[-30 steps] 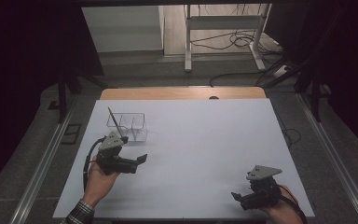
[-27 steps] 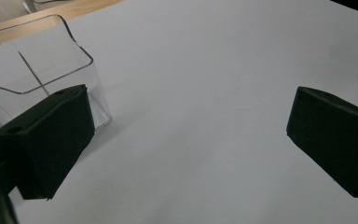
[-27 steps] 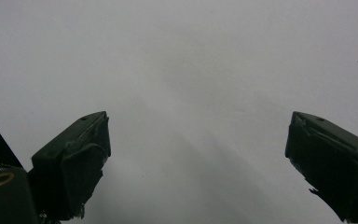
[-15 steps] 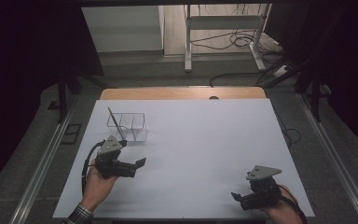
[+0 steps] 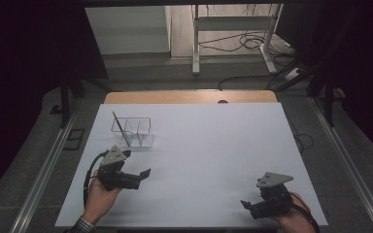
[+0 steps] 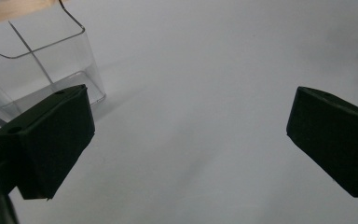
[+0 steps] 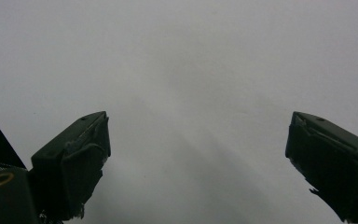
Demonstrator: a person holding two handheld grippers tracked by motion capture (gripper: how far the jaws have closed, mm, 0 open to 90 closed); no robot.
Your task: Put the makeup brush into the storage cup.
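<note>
Clear plastic organizer (image 5: 132, 131) holds the pencil (image 5: 120, 128); left gripper (image 5: 143, 175) has backed off toward the person, both grippers' fingers open and empty, right gripper (image 5: 246, 206) idle on the bench (image 5: 209, 145).

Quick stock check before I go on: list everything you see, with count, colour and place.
clear organiser: 1, transparent, compartmented, far-left part of the table
pencil: 1, tan, leaning in the organiser's left compartment
table: 1, white top, wooden far edge
metal frame: 1, grey, floor beyond table
cables: several, black, floor by frame
left gripper: 1, black, open, near-left, below organiser
right gripper: 1, black, open, near-right corner
</note>
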